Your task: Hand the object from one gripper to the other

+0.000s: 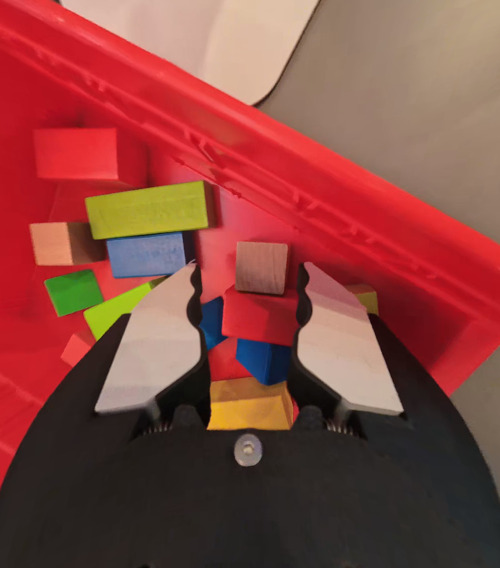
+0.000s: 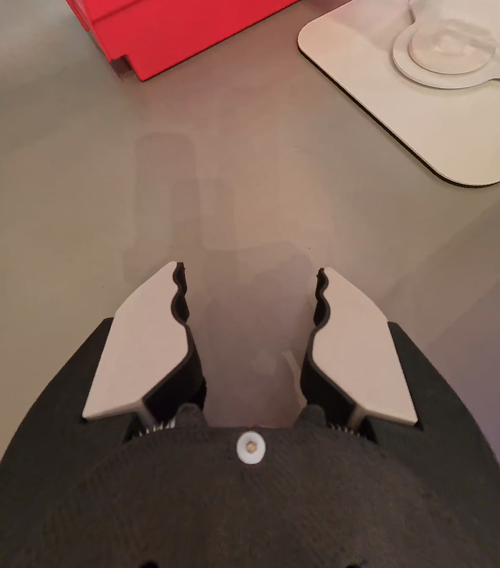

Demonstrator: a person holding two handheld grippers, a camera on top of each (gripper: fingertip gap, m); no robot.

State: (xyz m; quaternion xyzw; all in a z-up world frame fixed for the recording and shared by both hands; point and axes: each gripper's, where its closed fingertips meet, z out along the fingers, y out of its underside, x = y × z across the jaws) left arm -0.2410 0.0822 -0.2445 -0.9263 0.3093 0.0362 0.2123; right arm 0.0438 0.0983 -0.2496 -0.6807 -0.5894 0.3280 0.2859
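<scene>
Red plastic fills the left wrist view: the left gripper (image 1: 250, 270) reaches down into a red bin (image 1: 304, 172) of painted wooden blocks, its jaws apart and clamped on nothing. Straight ahead, just below the gap, lies a red block (image 1: 257, 319), with a plain wooden cube (image 1: 261, 267) sitting on its far edge. The red block's right end looks close to the right pad (image 1: 302, 307), while a clear gap shows between its left end and the left pad (image 1: 195, 295), so it is not gripped. Its long axis seems to run across the gap, from pad to pad, though blur makes this uncertain. The right gripper (image 2: 251, 270) hangs with jaws wide apart and bare over the grey table (image 2: 58, 215), well away from the bin (image 2: 181, 33). So the left gripper is by far the nearer, and I judge the pickup falls to it.
</scene>
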